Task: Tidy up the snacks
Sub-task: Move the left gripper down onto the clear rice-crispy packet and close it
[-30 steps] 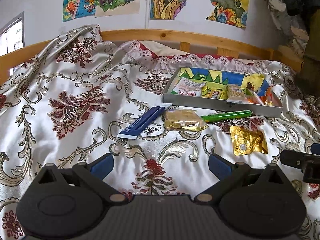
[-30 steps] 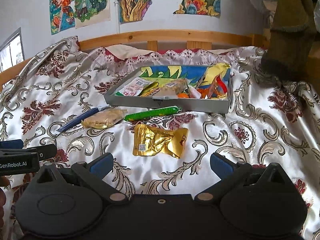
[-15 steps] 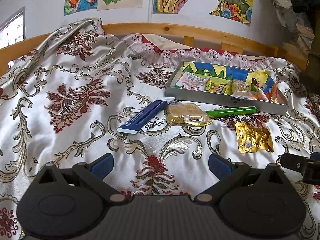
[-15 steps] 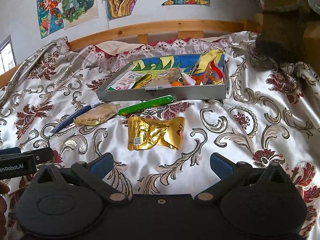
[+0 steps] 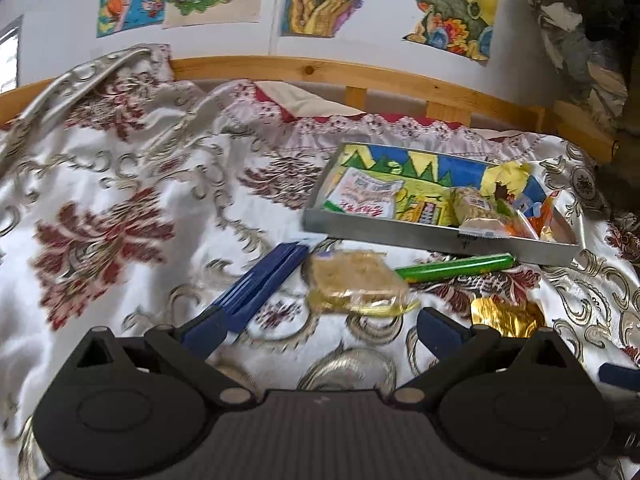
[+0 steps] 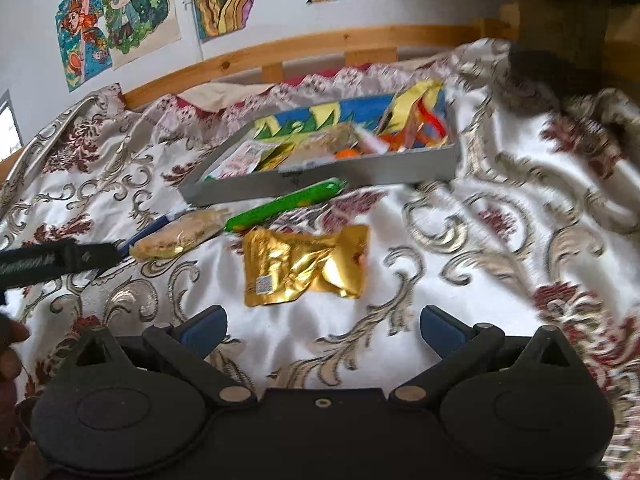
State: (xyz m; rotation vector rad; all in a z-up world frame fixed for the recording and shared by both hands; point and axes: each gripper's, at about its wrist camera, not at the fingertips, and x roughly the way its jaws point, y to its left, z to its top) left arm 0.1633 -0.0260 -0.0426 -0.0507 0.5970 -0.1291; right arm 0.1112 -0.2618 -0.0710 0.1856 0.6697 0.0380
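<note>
1. Bed w/ shiny floral satin cover point(image 5: 132, 216) under wall drawings; grey shallow tray point(image 5: 436, 238) holds several snacks.
2. Loose, just in front of tray: gold foil packet point(image 6: 306, 266), clear-wrapped tan biscuit point(image 5: 356, 280), green stick snack point(image 5: 454, 267), blue flat pack point(image 5: 260, 286).
3. Left gripper point(image 5: 316, 330) & right gripper point(image 6: 322, 326): both spread wide, empty.
4. Step looks like approach: right lines up on gold packet, left nr biscuit. Next: lower, pinch, lift into tray.
</note>
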